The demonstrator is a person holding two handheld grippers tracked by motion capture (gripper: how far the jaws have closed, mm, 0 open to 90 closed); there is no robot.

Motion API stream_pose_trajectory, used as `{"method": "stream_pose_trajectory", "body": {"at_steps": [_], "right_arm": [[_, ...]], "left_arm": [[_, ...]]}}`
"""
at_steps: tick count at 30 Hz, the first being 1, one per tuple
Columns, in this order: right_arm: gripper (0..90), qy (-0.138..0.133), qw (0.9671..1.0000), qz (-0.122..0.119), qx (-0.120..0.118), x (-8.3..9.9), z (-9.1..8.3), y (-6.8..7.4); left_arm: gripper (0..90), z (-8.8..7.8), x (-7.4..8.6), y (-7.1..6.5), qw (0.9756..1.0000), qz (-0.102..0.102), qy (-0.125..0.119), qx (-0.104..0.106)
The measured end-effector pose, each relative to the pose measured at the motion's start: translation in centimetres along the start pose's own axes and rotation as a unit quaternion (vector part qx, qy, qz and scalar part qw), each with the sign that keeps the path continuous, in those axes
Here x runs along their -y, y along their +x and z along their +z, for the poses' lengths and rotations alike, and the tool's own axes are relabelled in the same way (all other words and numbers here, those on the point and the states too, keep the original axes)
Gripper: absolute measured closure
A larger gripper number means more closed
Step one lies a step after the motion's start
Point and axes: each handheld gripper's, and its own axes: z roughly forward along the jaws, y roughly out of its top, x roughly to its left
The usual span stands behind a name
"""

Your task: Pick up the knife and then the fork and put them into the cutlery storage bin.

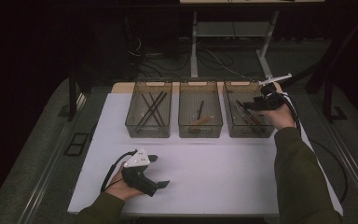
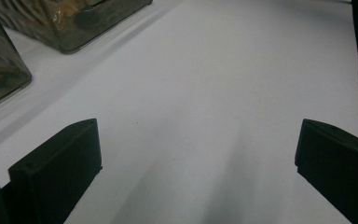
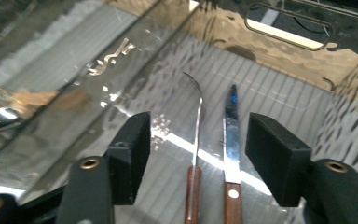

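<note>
My right gripper (image 1: 251, 103) hangs over the right clear bin (image 1: 249, 134) at the back of the white table (image 1: 214, 177). In the right gripper view its jaws (image 3: 200, 144) stand open above two wooden-handled utensils on the bin floor: a knife (image 3: 231, 140) and a thin curved metal piece (image 3: 197, 135). The pads (image 3: 135, 140) touch neither. My left gripper (image 1: 161, 171) rests near the front left of the table, held by a hand. Its jaws (image 2: 198, 154) are wide open over bare white surface, with nothing between them.
Three clear bins stand in a row at the back. The left bin (image 1: 148, 134) holds several dark sticks, and the middle bin (image 1: 200, 134) holds a dark piece and a wooden one. Two bin corners (image 2: 70, 23) sit far left in the left gripper view. Table legs and cables lie beyond.
</note>
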Motion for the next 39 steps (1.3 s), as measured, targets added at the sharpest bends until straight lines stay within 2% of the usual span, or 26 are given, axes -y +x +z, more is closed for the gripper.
{"method": "stream_pose_trajectory", "body": {"at_steps": [8, 11, 15, 23, 25, 30, 34, 39], "right_arm": [[26.6, -0.019, 0.9996, -0.004, -0.021, 0.8, -1.1, 0.9], [23.8, -0.028, 0.9995, -0.009, -0.016, 1.1, -1.4, 1.3], [19.8, -0.042, 0.9986, -0.014, -0.028, 1.6, -2.0, 2.0], [18.0, -0.072, 0.9954, -0.046, -0.045, 2.8, -3.4, 4.2], [17.1, -0.082, 0.9942, -0.050, -0.049, 3.2, -3.9, 4.9], [17.2, -0.110, 0.9907, -0.059, -0.053, 4.4, -4.8, 6.4], [17.1, -0.119, 0.9895, -0.068, -0.046, 5.5, -5.2, 7.4], [17.1, -0.131, 0.9880, -0.059, -0.056, 7.1, -5.4, 8.3]], "left_arm": [[0.0, 0.0, 0.0, 0.1, 1.0000, 0.002, 0.000, 0.001], [0.0, 0.0, 0.0, 0.1, 1.0000, 0.001, 0.001, 0.002], [0.0, 0.0, 0.0, 0.1, 1.0000, -0.002, 0.000, 0.002], [0.0, 0.0, 0.0, 0.3, 1.0000, -0.004, 0.001, 0.000], [0.0, 0.0, 0.0, 0.2, 0.9999, -0.010, -0.003, -0.002], [0.0, -0.1, 0.0, 0.3, 0.9999, -0.015, -0.002, -0.002], [0.0, -0.2, 0.0, 0.3, 0.9999, -0.014, -0.002, -0.001], [0.0, -0.2, 0.0, 0.2, 0.9999, -0.013, -0.003, -0.003]]}}
